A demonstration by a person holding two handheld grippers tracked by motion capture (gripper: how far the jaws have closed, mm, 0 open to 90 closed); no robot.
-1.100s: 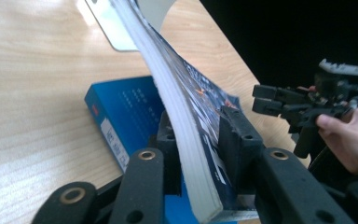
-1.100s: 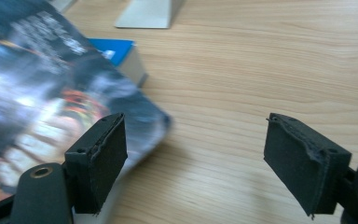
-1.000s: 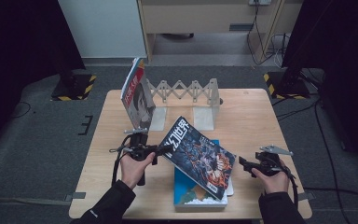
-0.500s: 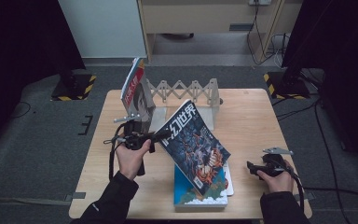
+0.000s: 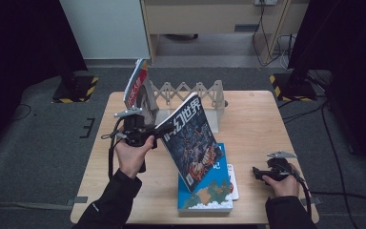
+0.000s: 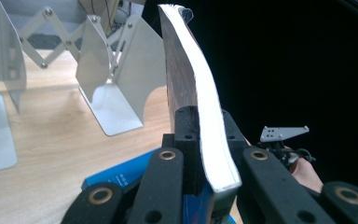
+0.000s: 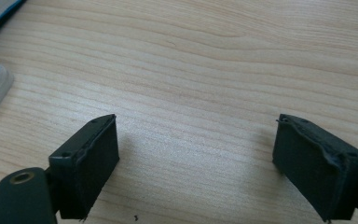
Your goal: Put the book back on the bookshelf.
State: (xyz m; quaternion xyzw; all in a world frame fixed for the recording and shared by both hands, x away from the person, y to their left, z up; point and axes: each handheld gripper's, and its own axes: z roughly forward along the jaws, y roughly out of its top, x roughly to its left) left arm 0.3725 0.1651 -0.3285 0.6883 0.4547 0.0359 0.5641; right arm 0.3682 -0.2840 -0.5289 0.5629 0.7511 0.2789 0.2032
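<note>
So the left claw (image 5: 158, 136) is clamping down on the edge of the magazine (image 5: 190, 140) and lifting it. Compared with a second ago, when it was lying nearly flat on the stack, it's now tipping up almost on edge above the blue book (image 5: 208, 191). In the left claw view the jaws are pinching the pages (image 6: 205, 121) tight. The right claw (image 7: 209, 163) is sitting low over the bare surface (image 7: 214, 56) at the right, jaws wide with nothing between them, and they've just been opening further. My guess is the magazine is heading for the metal rack (image 5: 190, 93) behind it, where a red-covered one (image 5: 136, 88) is already standing. It still needs swinging over a free slot.
</note>
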